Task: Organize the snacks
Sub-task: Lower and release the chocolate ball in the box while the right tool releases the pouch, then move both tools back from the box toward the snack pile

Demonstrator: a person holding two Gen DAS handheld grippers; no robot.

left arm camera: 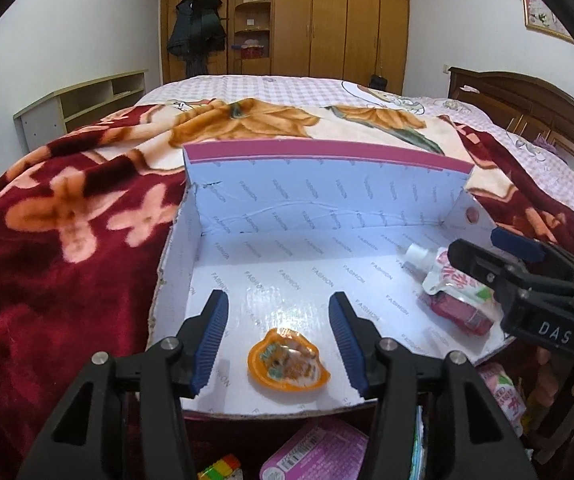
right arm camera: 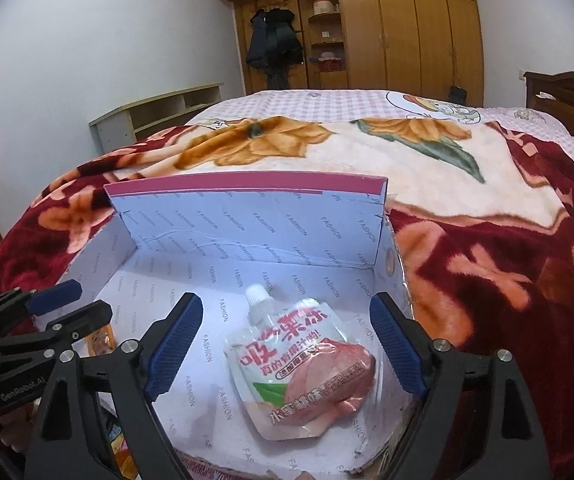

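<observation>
A white cardboard box point(left arm camera: 327, 196) printed "FASHION", with a pink rim, lies open on the bed. An orange jelly cup point(left arm camera: 289, 362) rests on the box floor near its front edge. My left gripper point(left arm camera: 279, 320) is open, its blue pads on either side of the cup and clear of it. A pink-and-white spouted jelly pouch point(right arm camera: 303, 364) lies flat at the right end of the box point(right arm camera: 247, 216). Over the pouch my right gripper point(right arm camera: 287, 312) stands wide open, not touching it. The right gripper point(left arm camera: 499, 256) and pouch point(left arm camera: 455, 292) also show in the left wrist view.
The box sits on a red and cream floral blanket point(left arm camera: 67, 240) over a checked bed. Below the box's front edge lie more snacks: a pink-lidded pack point(left arm camera: 315, 456), a striped colourful pack point(left arm camera: 219, 466) and a pink packet point(left arm camera: 503, 396). A wardrobe and a low shelf stand behind.
</observation>
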